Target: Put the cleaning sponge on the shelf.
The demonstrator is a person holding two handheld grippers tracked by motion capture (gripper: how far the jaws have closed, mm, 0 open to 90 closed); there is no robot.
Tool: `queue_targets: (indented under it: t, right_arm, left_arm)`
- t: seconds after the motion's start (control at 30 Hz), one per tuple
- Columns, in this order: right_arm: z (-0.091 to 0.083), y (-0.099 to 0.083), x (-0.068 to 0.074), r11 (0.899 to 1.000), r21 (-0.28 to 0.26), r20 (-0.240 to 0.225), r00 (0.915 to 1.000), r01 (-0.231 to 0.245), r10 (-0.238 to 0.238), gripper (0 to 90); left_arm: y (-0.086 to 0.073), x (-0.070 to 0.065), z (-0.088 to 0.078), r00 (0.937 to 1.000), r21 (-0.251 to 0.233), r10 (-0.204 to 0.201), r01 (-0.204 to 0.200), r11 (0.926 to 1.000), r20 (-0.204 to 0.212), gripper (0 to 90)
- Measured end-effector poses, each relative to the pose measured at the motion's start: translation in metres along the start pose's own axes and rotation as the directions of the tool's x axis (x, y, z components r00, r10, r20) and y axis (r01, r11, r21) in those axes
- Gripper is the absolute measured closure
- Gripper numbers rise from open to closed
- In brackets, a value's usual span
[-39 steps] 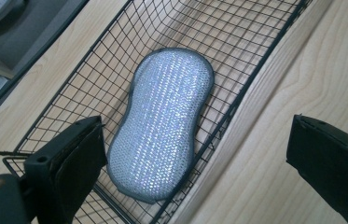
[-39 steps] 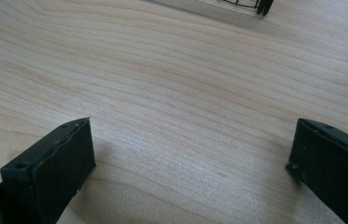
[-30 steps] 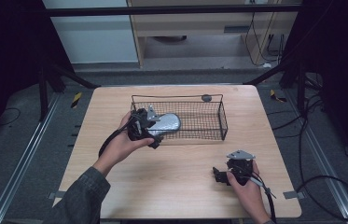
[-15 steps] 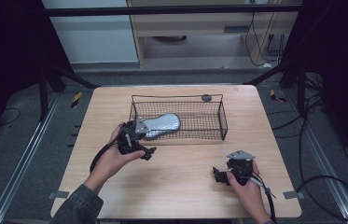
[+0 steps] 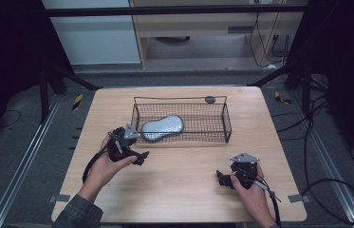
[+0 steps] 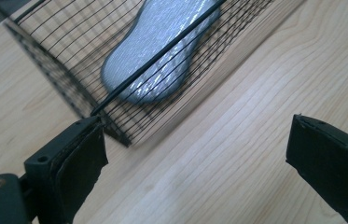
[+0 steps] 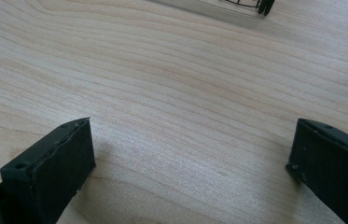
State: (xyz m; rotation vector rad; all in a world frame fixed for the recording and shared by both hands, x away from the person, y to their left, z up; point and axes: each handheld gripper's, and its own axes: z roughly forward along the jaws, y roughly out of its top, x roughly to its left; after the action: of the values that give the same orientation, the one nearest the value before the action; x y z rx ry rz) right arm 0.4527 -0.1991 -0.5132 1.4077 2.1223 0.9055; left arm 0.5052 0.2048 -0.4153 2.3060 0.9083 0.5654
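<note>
A black wire basket [image 5: 226, 124] stands on the middle of the wooden table [image 5: 179, 175]. Inside it, toward its left end, lies a flat silver-grey padded object [image 5: 163, 127], rounded like a shoe sole. My left gripper [image 5: 141, 157] is held just off the basket's front left corner, open and empty. In the left gripper view, the basket corner [image 6: 115, 133] and the silver-grey object [image 6: 162, 56] lie beyond the wide-apart jaws of that gripper [image 6: 195, 158]. My right gripper [image 5: 220, 178] rests low at the front right, open over bare wood [image 7: 192, 163].
A small dark round thing [image 5: 209, 99] sits at the basket's far rim. Cables trail from both grippers toward the table's front edge. Dark frame posts and floor cables surround the table.
My left gripper has drawn back from the basket's left end toward the front left, away from the silver-grey object lying in the basket. The right gripper has stayed put.
</note>
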Motion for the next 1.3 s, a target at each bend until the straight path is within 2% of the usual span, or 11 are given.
queue_targets:
  t: [0.13, 0.37, 0.47, 0.5, 0.6, 0.7, 0.73, 0.77, 0.8, 1.13, 1.3]
  right_arm:
    - [0.000, 0.000, 0.000, 1.000, 0.000, 0.000, 1.0000, 0.000, 0.000, 0.4]
    - [0.000, 0.000, 0.000, 1.000, -0.001, 0.001, 1.0000, 0.000, 0.000, 0.4]
    - [0.000, 0.000, 0.000, 1.000, -0.001, 0.000, 1.0000, 0.001, -0.001, 0.3]
    - [0.000, 0.000, 0.000, 1.000, -0.001, 0.000, 1.0000, 0.001, -0.001, 0.3]
    - [0.000, 0.000, 0.000, 1.000, -0.001, 0.000, 1.0000, 0.001, -0.001, 0.4]
    - [0.000, 0.000, 0.000, 1.000, -0.001, 0.000, 1.0000, 0.001, -0.001, 0.3]
    - [0.000, 0.000, 0.000, 1.000, -0.001, 0.000, 1.0000, 0.001, -0.001, 0.4]
    - [0.000, 0.000, 0.000, 1.000, -0.001, 0.000, 1.0000, 0.001, -0.001, 0.4]
    - [0.000, 0.000, 0.000, 1.000, -0.001, 0.000, 1.0000, 0.001, -0.001, 0.4]
    - [0.000, 0.000, 0.000, 1.000, 0.000, -0.003, 1.0000, 0.000, 0.000, 0.3]
    - [0.000, 0.000, 0.000, 1.000, 0.000, -0.003, 1.0000, 0.002, -0.002, 0.3]
  left_arm:
    - [-0.021, 0.010, 0.000, 0.9984, 0.029, -0.056, 0.056, 0.9980, 0.011, 5.3]
    - [-0.042, 0.030, 0.010, 0.9907, 0.022, -0.136, 0.136, 0.9904, 0.002, 5.0]
    - [-0.052, 0.037, 0.017, 0.9879, 0.019, -0.155, 0.155, 0.9878, -0.015, 5.0]
    - [-0.059, 0.042, 0.023, 0.9842, 0.024, -0.176, 0.176, 0.9840, -0.019, 4.7]
    - [-0.064, 0.046, 0.026, 0.9812, 0.018, -0.193, 0.193, 0.9810, -0.013, 4.3]
    - [-0.071, 0.052, 0.031, 0.9763, 0.020, -0.213, 0.214, 0.9766, -0.036, 3.1]
    - [-0.076, 0.056, 0.033, 0.9686, 0.010, -0.245, 0.246, 0.9693, -0.040, 3.3]
    - [-0.076, 0.056, 0.033, 0.9686, 0.010, -0.245, 0.246, 0.9693, -0.040, 3.0]
    - [-0.079, 0.060, 0.034, 0.9644, 0.004, -0.262, 0.262, 0.9651, -0.039, 2.7]
    - [-0.092, 0.069, 0.043, 0.9513, 0.026, -0.298, 0.301, 0.9532, -0.078, 3.0]
    - [-0.097, 0.071, 0.047, 0.9483, 0.019, -0.306, 0.309, 0.9509, -0.082, 2.0]
